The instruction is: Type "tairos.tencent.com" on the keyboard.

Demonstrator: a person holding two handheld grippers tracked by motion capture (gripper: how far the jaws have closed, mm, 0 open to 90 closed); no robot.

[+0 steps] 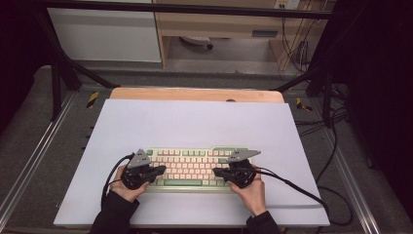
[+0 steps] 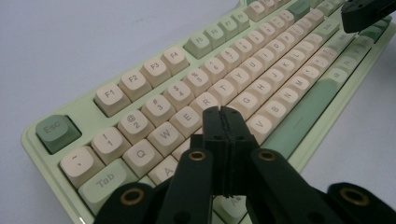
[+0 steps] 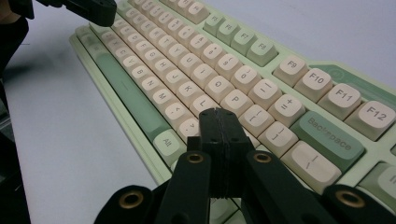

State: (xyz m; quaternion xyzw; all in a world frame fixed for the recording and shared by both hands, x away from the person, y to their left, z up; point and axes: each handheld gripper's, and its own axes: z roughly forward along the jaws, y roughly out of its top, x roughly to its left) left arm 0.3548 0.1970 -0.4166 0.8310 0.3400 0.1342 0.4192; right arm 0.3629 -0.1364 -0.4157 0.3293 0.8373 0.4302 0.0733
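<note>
our left fingers (image 2: 223,122) are clenched together with nothing between them, their joined tip hovering just above the letter keys near the d and f of the keyboard (image 2: 196,93). clenched like this, each pair seems meant to act as one blunt point for pressing a single key rather than for gripping. our right fingers (image 3: 219,122) are clenched the same way, empty, poised over the keys beside the l and the punctuation keys, near the alt key (image 3: 166,140). we cannot tell whether either tip actually touches a keycap.

from above, the left gripper (image 1: 163,169) and the right gripper (image 1: 215,171) point inward at each other from the two ends of the keyboard (image 1: 190,168), much as typing hands would, each covering its own half. our left hand (image 1: 127,187) and right hand (image 1: 251,191) hold them from the near side.

the keyboard lies flat and square to us on the white sheet (image 1: 195,122) covering the counter (image 1: 195,94), toward its near edge, within easy reach.
</note>
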